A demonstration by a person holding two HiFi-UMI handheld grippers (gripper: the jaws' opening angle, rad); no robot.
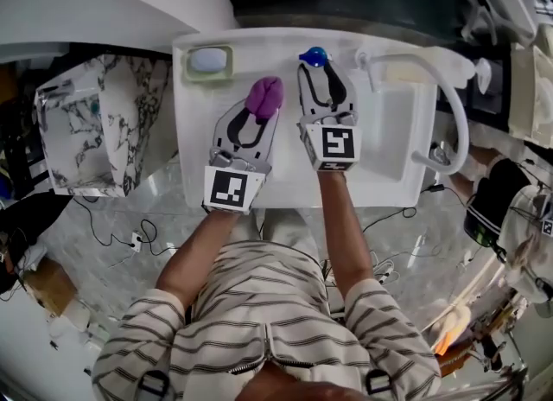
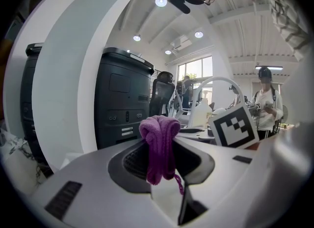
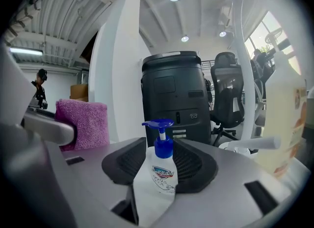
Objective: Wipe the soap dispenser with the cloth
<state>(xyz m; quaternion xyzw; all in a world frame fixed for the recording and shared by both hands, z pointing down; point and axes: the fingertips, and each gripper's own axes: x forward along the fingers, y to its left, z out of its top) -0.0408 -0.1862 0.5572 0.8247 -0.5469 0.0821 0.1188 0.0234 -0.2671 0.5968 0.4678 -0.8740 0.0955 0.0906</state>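
The purple cloth (image 1: 264, 97) is gripped tight in the left gripper's (image 1: 259, 112) jaws, mid-frame. The soap dispenser (image 1: 314, 56) is seen between the right gripper's (image 1: 318, 75) open jaws, close to the white surface's (image 1: 194, 157) top edge.

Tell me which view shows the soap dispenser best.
The right gripper view: the soap dispenser stands upright, blue pump and label facing the camera, framed by the jaws of the open right gripper. The head view shows only its blue pump past the gripper tips. The left gripper view misses it, showing the cloth.
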